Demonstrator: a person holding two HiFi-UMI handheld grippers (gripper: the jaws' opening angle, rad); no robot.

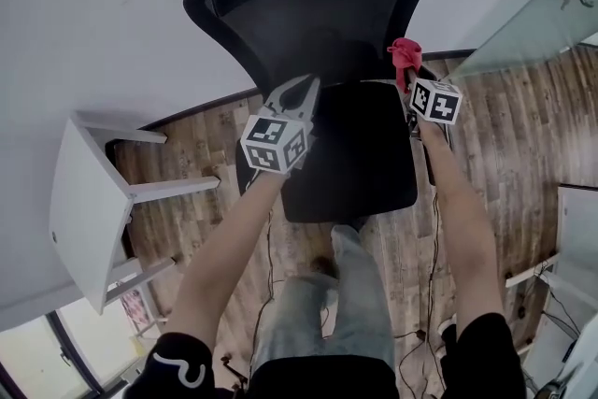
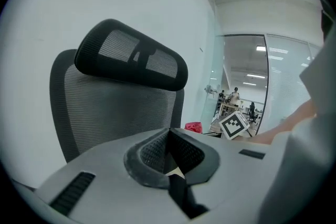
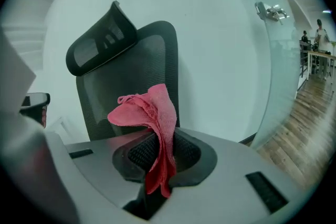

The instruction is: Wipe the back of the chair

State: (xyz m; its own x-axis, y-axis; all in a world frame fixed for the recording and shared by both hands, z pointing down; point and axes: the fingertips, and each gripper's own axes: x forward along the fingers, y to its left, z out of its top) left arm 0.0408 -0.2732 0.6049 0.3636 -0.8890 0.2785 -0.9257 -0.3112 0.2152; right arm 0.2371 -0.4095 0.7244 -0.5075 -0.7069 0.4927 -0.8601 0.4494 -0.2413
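A white table (image 1: 89, 201) stands at far left; my left gripper (image 2: 168, 135) is closed on nothing, over the seat; the chair (image 1: 318, 5) faces me, backrest upright against the wall; my right gripper (image 3: 160, 139) pinches a red cloth (image 3: 149, 110) beside the backrest's right edge; a glass panel (image 1: 537, 14) stands farther right.
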